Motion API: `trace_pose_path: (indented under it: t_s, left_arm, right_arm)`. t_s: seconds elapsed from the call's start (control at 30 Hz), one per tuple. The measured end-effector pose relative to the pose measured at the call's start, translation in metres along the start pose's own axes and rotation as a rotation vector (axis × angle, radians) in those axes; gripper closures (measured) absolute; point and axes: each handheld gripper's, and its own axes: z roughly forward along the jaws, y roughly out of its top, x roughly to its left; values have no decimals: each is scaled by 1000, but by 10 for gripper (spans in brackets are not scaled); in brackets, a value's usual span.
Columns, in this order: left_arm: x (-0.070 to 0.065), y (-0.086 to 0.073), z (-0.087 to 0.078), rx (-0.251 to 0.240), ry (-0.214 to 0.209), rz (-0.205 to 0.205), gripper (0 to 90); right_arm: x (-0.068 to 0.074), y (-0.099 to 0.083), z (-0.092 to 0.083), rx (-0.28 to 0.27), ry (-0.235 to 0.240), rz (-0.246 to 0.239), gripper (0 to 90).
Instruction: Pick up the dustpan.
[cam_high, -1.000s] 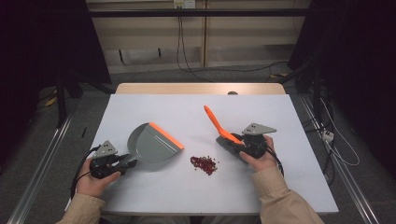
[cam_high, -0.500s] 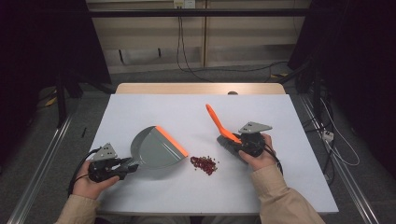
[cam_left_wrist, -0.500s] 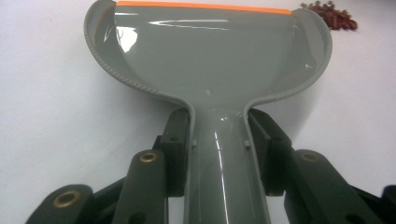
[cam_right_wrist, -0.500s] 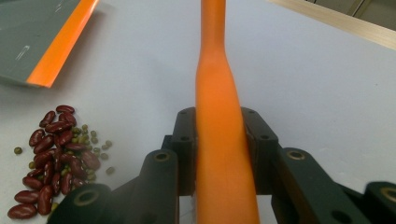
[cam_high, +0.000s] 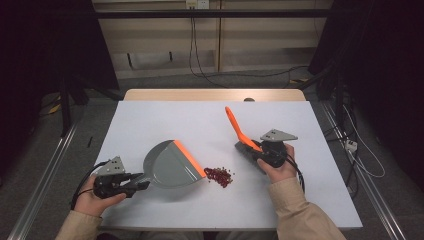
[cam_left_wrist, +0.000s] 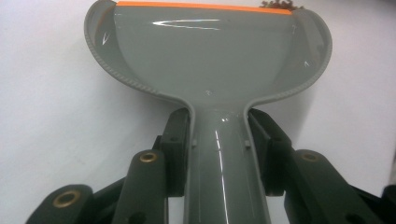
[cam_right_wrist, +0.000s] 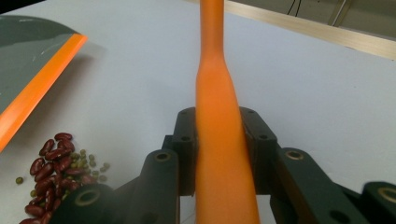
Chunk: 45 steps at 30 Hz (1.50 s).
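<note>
- On the white table (cam_high: 150, 125) in the high view, a grey dustpan (cam_high: 170, 165) with an orange front edge lies left of centre, its open edge turned toward a small heap of red beans (cam_high: 218, 176) just to its right.
- At the near left, the left gripper (cam_high: 137, 184) pinches the dustpan's handle, with the person's left hand (cam_high: 95, 197) behind it.
- Right of the beans, the right gripper (cam_high: 250, 150) is clamped on a brush with an orange handle (cam_high: 234, 125); the handle slants up and away toward the far side, and the dark brush head sits near the table, right of the heap.
- The right hand (cam_high: 277, 167) grips from the near side, and the grey plate on top of that gripper points right.
- From the left gripper view, the two black jaws press on both sides of the dustpan's (cam_left_wrist: 205, 51) narrow grey neck, so the claw is pinching it.
- The pan spreads out wide beyond the jaws, its orange edge at the far end, and a few beans (cam_left_wrist: 278, 4) show just past that edge at the far right.
- From the right gripper view, both jaws close tight against the sides of the orange handle (cam_right_wrist: 219, 140), which runs straight up between them.
- Down at the near left of that view lie the red beans (cam_right_wrist: 51, 163), mixed with small green ones (cam_right_wrist: 88, 161).
- The dustpan's (cam_right_wrist: 23, 51) grey floor and orange edge sit at the far left, close to the heap but apart from it.
</note>
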Motion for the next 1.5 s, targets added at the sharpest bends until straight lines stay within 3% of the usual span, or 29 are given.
trace_pose_path:
  t_s: [0.4, 0.73, 1.17, 1.5]
  left_arm:
    - [-9, 4, 0, 43, -52, 59, 626]
    - [-12, 2, 4, 66, -91, 53, 626]
    - [-12, -2, 5, 77, -106, 40, 625]
    - [-15, -2, 8, 84, -117, 64, 623]
  right_arm:
    - [4, -3, -1, -17, -20, 11, 707]
    - [8, -7, 3, -7, -8, 11, 707]
    - [9, -9, 5, -4, -11, 12, 707]
    - [14, -11, 5, -8, -12, -2, 707]
